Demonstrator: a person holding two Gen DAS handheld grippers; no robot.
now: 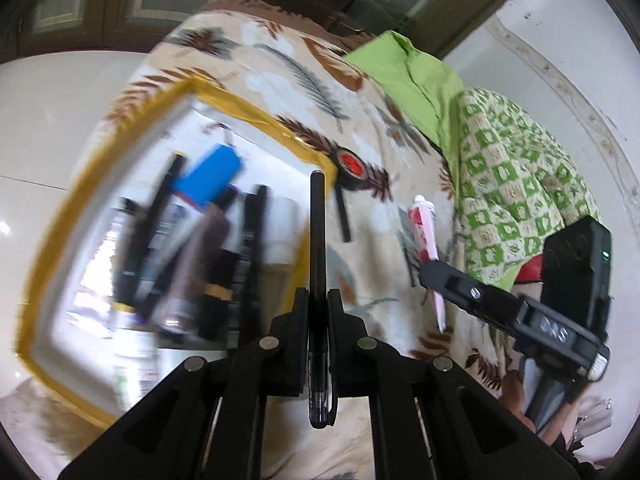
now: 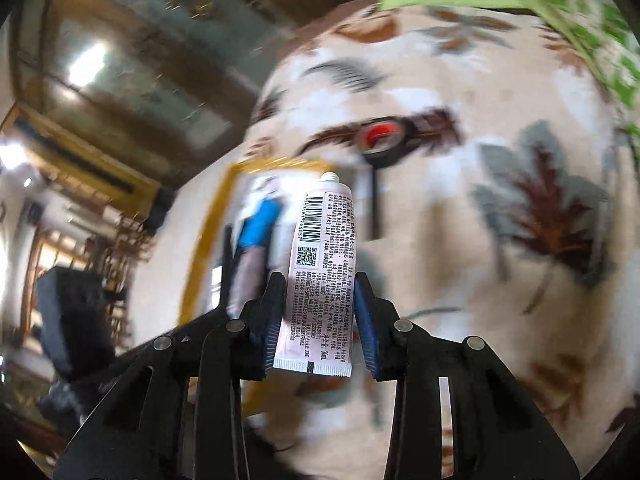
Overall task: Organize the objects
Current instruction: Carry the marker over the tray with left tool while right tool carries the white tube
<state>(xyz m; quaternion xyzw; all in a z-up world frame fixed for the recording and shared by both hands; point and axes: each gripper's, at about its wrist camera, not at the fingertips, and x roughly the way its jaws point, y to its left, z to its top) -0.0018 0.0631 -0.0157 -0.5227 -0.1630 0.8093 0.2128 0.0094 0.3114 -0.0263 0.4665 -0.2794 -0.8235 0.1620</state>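
I carry both to the yellow-rimmed box [image 1: 208, 92]: left gripper [image 1: 318, 304] jaws clamp a black pen [image 1: 318, 240], right gripper [image 2: 320, 300] jaws pinch a pink tube [image 2: 320, 272]; next, lower and release inside.

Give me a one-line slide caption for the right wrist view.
Right gripper shut on a pink tube above the floral blanket.

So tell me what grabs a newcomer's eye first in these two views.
The left tool pinches a black pen upright in the middle of its view. The right tool grips a pink tube, cap forward. Behind both, a yellow-rimmed tray of pens sits on the leaf-patterned blanket.
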